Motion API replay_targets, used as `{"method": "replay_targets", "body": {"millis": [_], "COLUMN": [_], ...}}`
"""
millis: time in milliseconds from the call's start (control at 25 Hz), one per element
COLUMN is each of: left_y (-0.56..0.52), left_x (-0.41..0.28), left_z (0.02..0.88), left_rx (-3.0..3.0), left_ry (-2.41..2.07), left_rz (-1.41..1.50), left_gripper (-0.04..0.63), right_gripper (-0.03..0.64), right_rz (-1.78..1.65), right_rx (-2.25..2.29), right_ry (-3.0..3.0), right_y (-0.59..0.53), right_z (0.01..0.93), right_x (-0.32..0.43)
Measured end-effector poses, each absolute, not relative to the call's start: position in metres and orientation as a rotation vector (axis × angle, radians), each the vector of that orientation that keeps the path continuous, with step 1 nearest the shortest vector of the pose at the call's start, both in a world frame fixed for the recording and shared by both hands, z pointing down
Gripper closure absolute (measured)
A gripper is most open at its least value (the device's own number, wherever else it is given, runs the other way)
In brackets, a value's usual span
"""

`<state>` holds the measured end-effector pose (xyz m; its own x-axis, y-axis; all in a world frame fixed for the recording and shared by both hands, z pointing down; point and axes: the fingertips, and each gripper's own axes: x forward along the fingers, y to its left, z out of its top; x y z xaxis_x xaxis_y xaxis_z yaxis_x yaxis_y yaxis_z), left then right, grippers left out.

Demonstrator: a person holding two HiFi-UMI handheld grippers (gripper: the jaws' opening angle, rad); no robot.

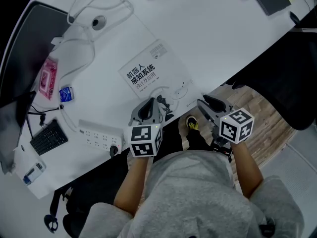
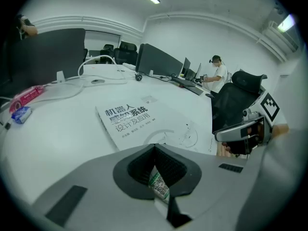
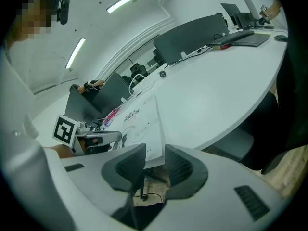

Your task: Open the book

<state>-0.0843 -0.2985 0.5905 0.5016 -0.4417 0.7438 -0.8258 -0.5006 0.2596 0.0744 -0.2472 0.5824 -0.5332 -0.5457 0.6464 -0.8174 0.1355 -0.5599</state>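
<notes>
A white book [image 1: 153,78] with dark printed characters lies closed on the white table [image 1: 218,38], close to its near edge. My left gripper [image 1: 150,103] hangs over the book's near edge. In the left gripper view the left gripper [image 2: 154,147] has its tips together, and the book [image 2: 139,121] lies just beyond them. My right gripper [image 1: 203,103] is at the book's near right corner. In the right gripper view the right gripper [image 3: 155,152] stands open, and the book's corner [image 3: 153,148] shows in the gap without the pads pressing on it.
A power strip [image 1: 99,135], a black keyboard [image 1: 48,138], a pink packet [image 1: 48,77] and white cables [image 1: 94,4] lie to the left. A dark monitor [image 1: 29,43] stands at far left. A black chair [image 2: 236,97] and another person [image 2: 219,76] are beyond the table.
</notes>
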Motion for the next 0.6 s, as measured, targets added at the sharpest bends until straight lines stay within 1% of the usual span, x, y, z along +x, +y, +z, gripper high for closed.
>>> {"method": "replay_targets", "body": {"millis": [120,320,480,600], "left_y": [-0.298,-0.298,-0.296,-0.290], "left_x": [-0.084,-0.084,-0.085,-0.085], "left_z": [0.590,0.590,0.590,0.588], "left_rx": [2.138,2.133,2.129,2.131], "left_ry": [-1.026,-1.023,-1.029,-1.025], "left_rz": [0.812,0.796,0.795,0.801], "left_gripper": [0.584,0.584,0.584,0.584], "right_gripper": [0.485,0.494,0.499,0.544], "right_rz": [1.395,1.602,1.545,1.565], "right_rx": [1.315,1.227,1.268,1.331], "right_ry": [-2.182,-2.359,-2.282,-2.229], "right_y": [-0.246,-0.250,-0.254,-0.255], "right_z": [0.573,0.547,0.563,0.571], "right_x": [0.072,0.060,0.057,0.059]}}
